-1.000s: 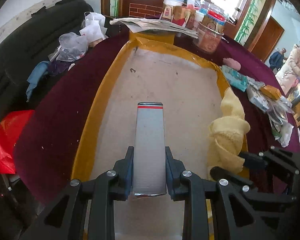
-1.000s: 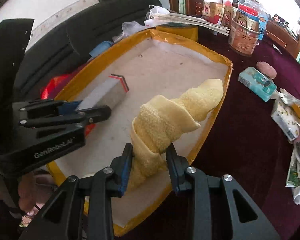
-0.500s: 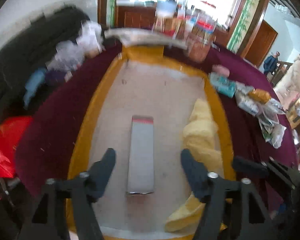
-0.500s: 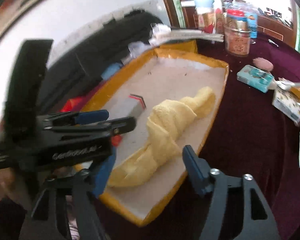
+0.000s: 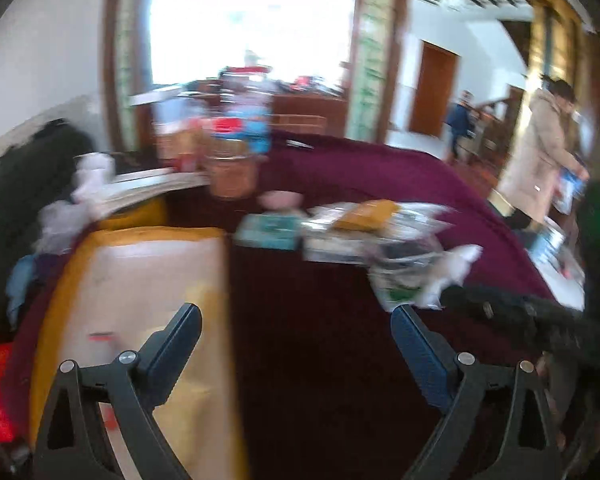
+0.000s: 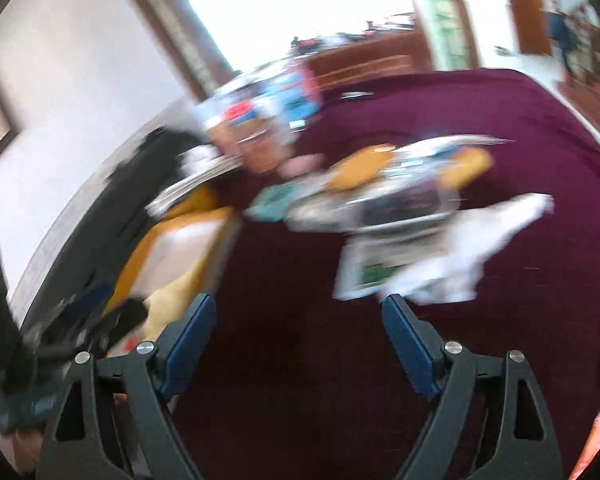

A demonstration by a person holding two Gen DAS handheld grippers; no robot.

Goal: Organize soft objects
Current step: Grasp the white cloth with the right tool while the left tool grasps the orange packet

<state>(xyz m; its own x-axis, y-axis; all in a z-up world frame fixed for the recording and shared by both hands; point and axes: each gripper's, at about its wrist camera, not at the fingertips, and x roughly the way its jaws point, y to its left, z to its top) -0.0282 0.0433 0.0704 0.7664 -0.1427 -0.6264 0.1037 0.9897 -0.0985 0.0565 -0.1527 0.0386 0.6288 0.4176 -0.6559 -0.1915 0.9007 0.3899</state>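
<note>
Both views are blurred by motion. My left gripper (image 5: 296,316) is open and empty above the maroon tablecloth (image 5: 320,340), just right of the yellow-rimmed tray (image 5: 220,280). The grey box with a red stripe (image 5: 100,340) lies in the tray, half hidden behind my left finger. My right gripper (image 6: 296,308) is open and empty over the cloth. The yellow towel (image 6: 176,292) lies in the tray (image 6: 156,240) at the left of the right wrist view. The other gripper shows at the far right (image 5: 540,320) and at the lower left (image 6: 60,332).
A pile of packets and plastic bags (image 5: 380,236) (image 6: 400,208) lies on the cloth ahead. A teal pack (image 5: 268,232), a pink soft item (image 5: 280,200) and jars (image 5: 232,152) stand further back. A person in a beige coat (image 5: 540,152) is at the right.
Both grippers opened, letting go of the grey box and the yellow towel in the tray. Both then lifted and swung right, toward the pile of packets.
</note>
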